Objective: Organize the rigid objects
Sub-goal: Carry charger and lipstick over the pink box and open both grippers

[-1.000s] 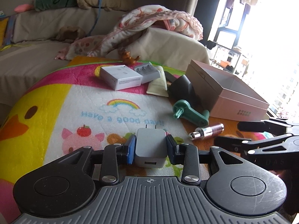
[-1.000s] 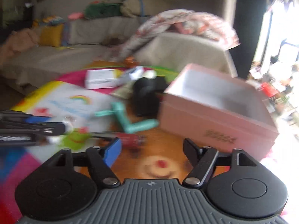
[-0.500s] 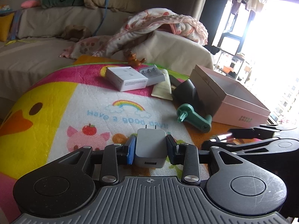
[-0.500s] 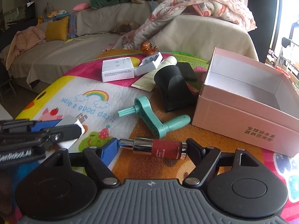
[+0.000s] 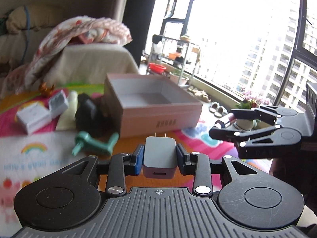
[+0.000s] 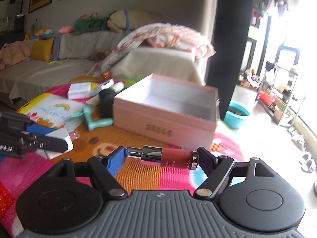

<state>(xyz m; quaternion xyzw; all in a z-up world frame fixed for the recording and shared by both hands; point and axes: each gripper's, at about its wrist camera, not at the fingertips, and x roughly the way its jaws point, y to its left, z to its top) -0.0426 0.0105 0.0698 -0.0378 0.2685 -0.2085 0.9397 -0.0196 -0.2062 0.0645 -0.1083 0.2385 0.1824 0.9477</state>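
My left gripper (image 5: 159, 156) is shut on a grey plug charger (image 5: 159, 159), held above the mat in front of the open pink box (image 5: 158, 109). My right gripper (image 6: 161, 155) is shut on a red tube with a chrome cap (image 6: 168, 157), gripped end to end and lifted off the mat near the pink box (image 6: 164, 122). The right gripper also shows in the left wrist view (image 5: 223, 126) at the right, the left gripper in the right wrist view (image 6: 59, 140) at the left. The box looks empty.
On the colourful play mat (image 6: 138, 170) lie a teal crank handle (image 6: 93, 119), a black rounded object (image 6: 106, 101), a white carton (image 6: 79, 91), a cream tube (image 5: 68, 107). Sofa with blanket (image 6: 158, 37) behind. Teal basin (image 6: 237, 117) on the floor right.
My right gripper has closed on the red tube and lifted it off the mat. Both grippers have swung right and risen, and now face the pink box.
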